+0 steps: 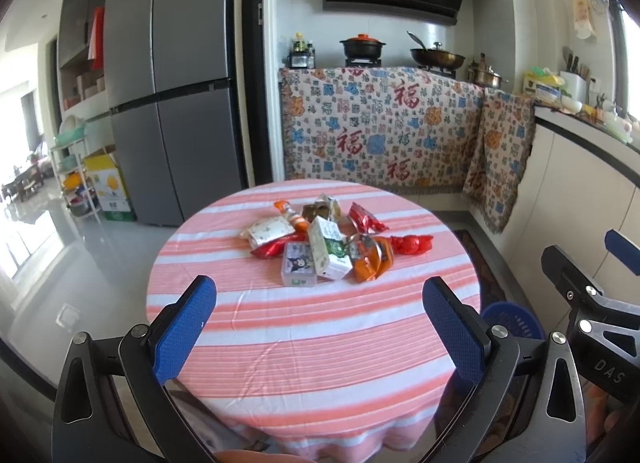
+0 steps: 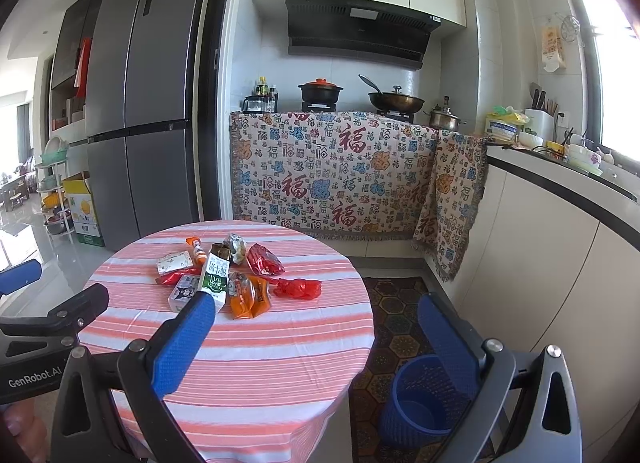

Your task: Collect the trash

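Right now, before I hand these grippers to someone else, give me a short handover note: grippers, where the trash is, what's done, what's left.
Left gripper: open, empty, held short of the pile.
Right gripper: open, empty, off the table's right side.
Trash pile: wrappers, a milk carton, a small plastic box and a red bag, all lying mid-table on the striped tablecloth.
Blue bin: on the floor right of the table, looks empty.
Done: nothing collected yet.
Left: move every piece into the bin.
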Demonstrator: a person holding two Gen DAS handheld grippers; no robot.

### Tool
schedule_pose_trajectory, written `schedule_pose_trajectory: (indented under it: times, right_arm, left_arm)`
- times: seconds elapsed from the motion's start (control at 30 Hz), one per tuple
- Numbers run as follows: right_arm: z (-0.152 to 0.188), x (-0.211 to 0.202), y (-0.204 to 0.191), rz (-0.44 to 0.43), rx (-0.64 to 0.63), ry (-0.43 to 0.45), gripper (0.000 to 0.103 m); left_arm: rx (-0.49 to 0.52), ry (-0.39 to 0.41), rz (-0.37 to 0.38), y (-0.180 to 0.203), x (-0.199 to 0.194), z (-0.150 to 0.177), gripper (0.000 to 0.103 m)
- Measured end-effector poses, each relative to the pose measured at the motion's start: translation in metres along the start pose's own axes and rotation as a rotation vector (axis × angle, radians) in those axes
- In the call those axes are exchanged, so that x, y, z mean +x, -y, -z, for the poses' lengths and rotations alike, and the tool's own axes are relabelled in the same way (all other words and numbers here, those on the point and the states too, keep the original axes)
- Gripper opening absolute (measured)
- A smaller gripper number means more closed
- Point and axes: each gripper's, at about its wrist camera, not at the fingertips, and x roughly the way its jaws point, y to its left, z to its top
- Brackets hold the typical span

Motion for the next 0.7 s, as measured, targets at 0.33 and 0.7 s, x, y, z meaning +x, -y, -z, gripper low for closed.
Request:
schedule_pose_trajectory:
  times: [0.33, 0.7]
  right_arm:
    - [-0.0004, 0.0007, -0.0001, 0.000, 0.001, -0.001, 0.103]
    - [-0.0009, 0.0028, -0.0009, -0.001, -0.001, -0.004, 0.103]
  left_arm:
    - [0.000, -0.005, 0.000, 0.0011, 0.0013, -0.0009, 0.103]
    - [0.000, -0.010, 0.001, 0.0025, 0.0021, -0.0015, 0.103]
